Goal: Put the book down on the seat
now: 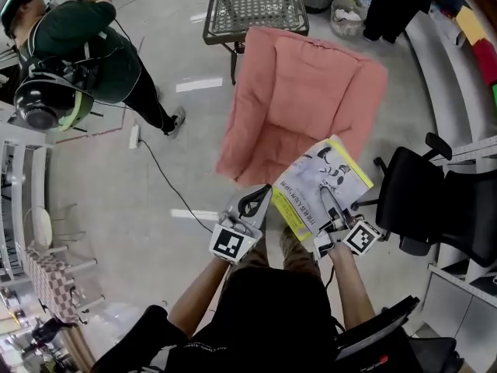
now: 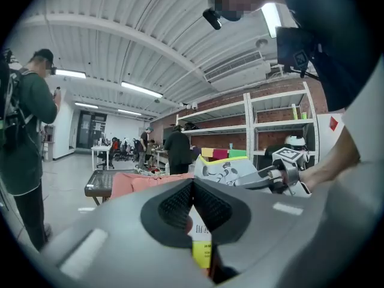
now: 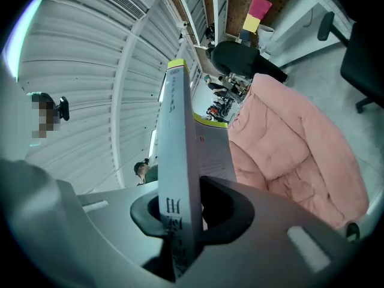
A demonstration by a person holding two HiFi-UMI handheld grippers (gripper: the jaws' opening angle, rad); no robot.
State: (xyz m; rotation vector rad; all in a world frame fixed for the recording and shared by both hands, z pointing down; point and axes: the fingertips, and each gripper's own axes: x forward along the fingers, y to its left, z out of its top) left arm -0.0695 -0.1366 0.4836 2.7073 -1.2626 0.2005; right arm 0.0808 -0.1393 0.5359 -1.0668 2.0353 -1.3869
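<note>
R gripper [image 1: 332,208] is clamped on the book [image 1: 322,181], which is up in the air over the near edge of the pink seat [image 1: 303,92]. L gripper [image 1: 252,203] has jaws together w/ nothing btwn, just beside the book.

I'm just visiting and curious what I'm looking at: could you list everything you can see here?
book: one, white with yellow edge, held at the seat's near edge
seat: one, pink padded, middle of floor
mesh table: one, dark metal, behind the seat
office chair: one, black, right of the book
cable: one, black, floor left of the seat
bystander: one, dark green top, upper left
left gripper: one, grey, fingers together, beside the book
right gripper: one, grey, fingers clamped on the book
</note>
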